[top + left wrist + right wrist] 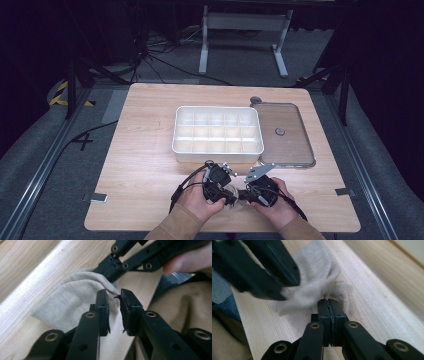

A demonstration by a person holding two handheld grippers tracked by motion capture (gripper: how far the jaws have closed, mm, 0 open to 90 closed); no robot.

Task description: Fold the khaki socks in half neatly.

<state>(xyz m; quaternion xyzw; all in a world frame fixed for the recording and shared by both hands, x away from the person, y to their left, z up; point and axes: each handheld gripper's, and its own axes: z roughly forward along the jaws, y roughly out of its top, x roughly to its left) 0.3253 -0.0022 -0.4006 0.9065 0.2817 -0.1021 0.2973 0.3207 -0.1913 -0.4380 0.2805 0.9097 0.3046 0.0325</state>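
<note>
Pale cloth (67, 300) at near table (150, 170) edge, pinched in closed right gripper (328, 301); left gripper (113, 296) parted, pads off the cloth, both just before the hands.

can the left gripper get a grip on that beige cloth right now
Probably yes. The left gripper has its jaws open, right at the beige cloth, with nothing between. The right gripper is shut on the cloth.

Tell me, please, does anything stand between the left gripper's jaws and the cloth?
Nothing visible does: the left gripper has its jaws apart right over the beige cloth, with the right gripper shut on its far edge.
</note>
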